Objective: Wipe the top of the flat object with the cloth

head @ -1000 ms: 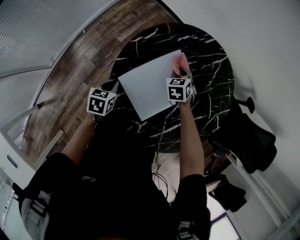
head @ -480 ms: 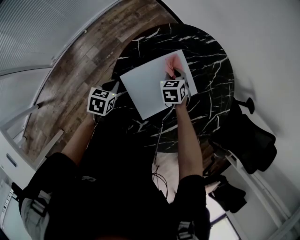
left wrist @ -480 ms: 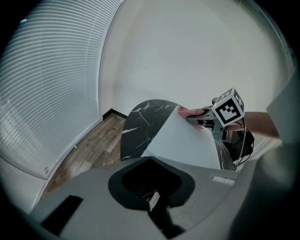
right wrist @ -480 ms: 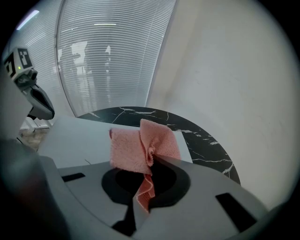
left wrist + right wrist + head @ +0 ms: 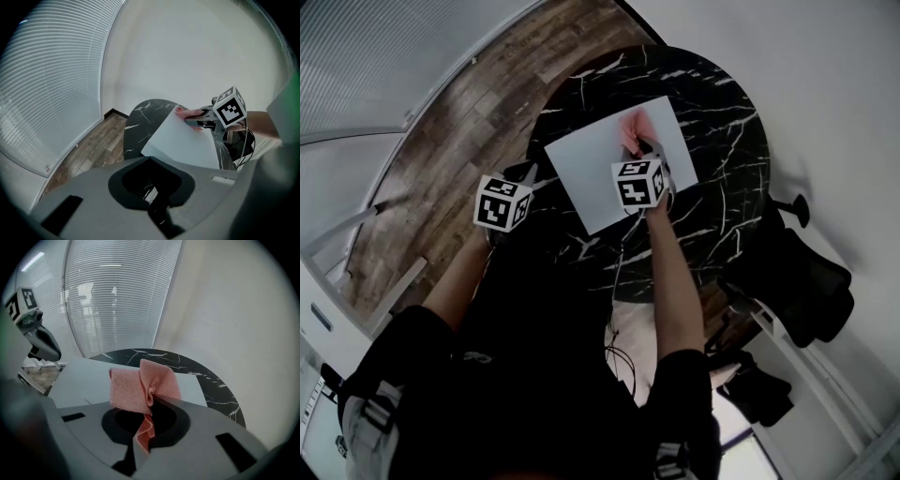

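On the round black marble bench [image 5: 727, 112], veined in white, lies a flat white rectangular sheet [image 5: 586, 173], turned at an angle so that 1 corner points toward the person. It sits on the left part of the bench top, with dark stone showing along its right and far sides.

The right gripper [image 5: 643, 150] reaches over the sheet from the near side, its marker cube above the sheet's right half. Its 2 jaws are pinching a pink, coarse-woven cloth [image 5: 140, 385]. A narrow strip of the cloth hangs down between them, while the rest fans out in 2 folds past the tips. The bunched cloth rests on the sheet's top near its far edge. The person's bare right forearm [image 5: 670, 272] runs back from the gripper to a dark sleeve.

The left gripper [image 5: 528, 174] is held at the left rim of the bench, just beside the sheet's left corner. Its 2 jaws are pressed together with nothing between them, and I cannot tell whether the tips touch the sheet.

Left of the bench runs a brown wooden plank floor [image 5: 464, 131], bounded by pale slatted blinds [image 5: 117, 291]. A black chair [image 5: 811, 272] stands near the bench's right side, against a plain white wall [image 5: 187, 47].
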A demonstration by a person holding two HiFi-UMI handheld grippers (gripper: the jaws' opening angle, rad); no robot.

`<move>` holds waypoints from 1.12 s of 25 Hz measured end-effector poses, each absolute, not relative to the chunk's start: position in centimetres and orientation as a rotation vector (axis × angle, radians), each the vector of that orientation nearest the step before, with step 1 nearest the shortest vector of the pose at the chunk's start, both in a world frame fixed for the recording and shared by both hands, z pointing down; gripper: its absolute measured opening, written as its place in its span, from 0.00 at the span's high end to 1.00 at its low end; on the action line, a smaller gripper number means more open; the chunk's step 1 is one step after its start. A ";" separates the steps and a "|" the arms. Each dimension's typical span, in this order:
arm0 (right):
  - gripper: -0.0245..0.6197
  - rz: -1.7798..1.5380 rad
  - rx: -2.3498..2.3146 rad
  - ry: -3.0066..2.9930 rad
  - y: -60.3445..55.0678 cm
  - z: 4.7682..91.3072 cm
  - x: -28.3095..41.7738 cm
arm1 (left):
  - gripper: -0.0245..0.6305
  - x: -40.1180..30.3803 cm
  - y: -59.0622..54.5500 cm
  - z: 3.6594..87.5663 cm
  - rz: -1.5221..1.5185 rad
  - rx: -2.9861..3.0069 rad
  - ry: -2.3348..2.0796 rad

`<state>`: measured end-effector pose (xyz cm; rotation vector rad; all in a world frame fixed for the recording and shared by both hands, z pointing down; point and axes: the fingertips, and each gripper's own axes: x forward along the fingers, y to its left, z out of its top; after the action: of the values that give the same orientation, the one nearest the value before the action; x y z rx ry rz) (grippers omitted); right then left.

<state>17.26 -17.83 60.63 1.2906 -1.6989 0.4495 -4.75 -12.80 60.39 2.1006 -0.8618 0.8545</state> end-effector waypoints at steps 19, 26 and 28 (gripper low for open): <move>0.95 0.432 1.193 -1.764 -15.2 60.9 11.9 | 0.96 -6.8 -8.9 61.1 0.798 2.044 -0.910; 0.95 0.414 1.133 -1.793 -14.3 61.0 9.3 | 0.96 -7.9 -7.9 61.4 0.766 2.011 -0.941; 0.95 0.410 1.114 -1.799 -14.0 61.1 8.7 | 0.96 -8.1 -7.8 61.4 0.755 2.005 -0.948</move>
<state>8.65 -14.05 61.11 1.1135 -1.7989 0.4102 -8.10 -7.82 61.43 2.0051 -0.9480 0.7549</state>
